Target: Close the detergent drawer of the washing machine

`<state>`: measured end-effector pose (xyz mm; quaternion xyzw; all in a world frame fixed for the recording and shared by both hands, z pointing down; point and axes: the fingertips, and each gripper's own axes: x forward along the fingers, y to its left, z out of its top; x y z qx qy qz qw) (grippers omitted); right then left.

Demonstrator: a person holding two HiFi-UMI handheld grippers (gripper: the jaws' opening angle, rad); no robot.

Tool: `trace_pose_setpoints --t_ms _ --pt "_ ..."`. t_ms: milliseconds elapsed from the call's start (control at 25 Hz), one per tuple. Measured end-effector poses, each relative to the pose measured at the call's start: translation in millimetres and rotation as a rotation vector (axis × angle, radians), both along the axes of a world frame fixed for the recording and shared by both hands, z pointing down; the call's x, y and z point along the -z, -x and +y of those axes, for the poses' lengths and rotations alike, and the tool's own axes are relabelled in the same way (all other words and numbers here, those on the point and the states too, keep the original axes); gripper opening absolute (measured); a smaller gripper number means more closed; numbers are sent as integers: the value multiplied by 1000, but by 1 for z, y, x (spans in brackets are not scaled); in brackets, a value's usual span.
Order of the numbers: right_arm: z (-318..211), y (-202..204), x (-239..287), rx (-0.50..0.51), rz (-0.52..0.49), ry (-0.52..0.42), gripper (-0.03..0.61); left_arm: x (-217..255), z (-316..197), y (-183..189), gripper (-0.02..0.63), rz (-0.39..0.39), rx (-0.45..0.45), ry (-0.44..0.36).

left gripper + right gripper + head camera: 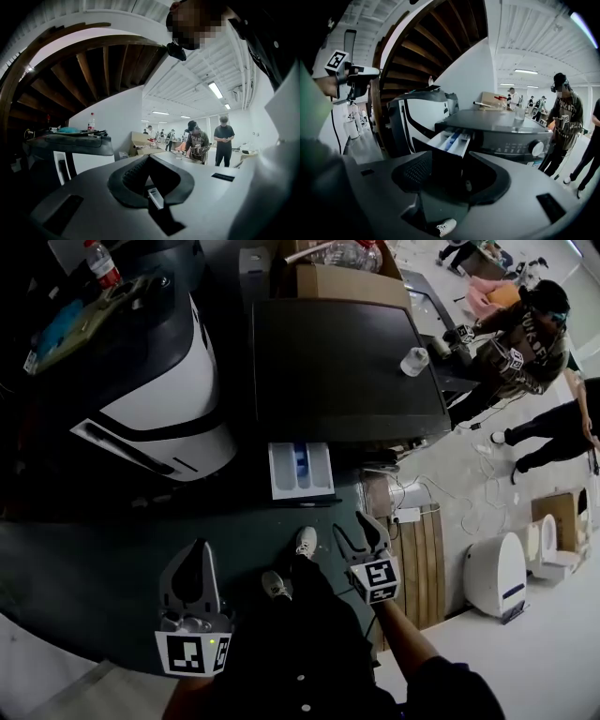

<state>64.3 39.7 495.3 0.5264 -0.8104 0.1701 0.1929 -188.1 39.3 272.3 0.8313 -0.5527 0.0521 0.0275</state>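
Note:
The dark washing machine [347, 362] stands ahead of me, and its white detergent drawer [300, 470] is pulled out at the front left. In the right gripper view the drawer [451, 140] shows straight ahead between the jaws, a short way off. My right gripper [359, 526] hangs just below and right of the drawer, open and holding nothing, its jaws [452, 157] spread. Lower left, my left gripper [197, 554] is well clear of the drawer, its fingers together at the tip [149, 159] with nothing held.
A black and white machine [159, 399] stands close on the left of the washer. A clear cup [413, 361] sits on the washer's top, with a cardboard box [352, 282] behind. People [525, 334] stand to the right. A wooden board [427, 563] and a white appliance [497, 573] are on the floor.

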Motion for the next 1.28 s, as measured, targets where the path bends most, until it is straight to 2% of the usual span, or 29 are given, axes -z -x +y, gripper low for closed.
trace_pose_setpoints --t_ms 560,840,1040,1280 --pt "-21 -8 -120 -64 21 214 232 -34 -21 -22 14 -21 -1 79" --pt "-33 -6 -144 -80 8 234 216 -52 -23 -24 14 -43 0 134" --pt "-39 -6 -152 -88 24 223 147 -64 -23 -23 14 -61 5 169" --pt "-37 -2 -152 -86 18 207 118 -72 -24 -23 14 -64 16 191"
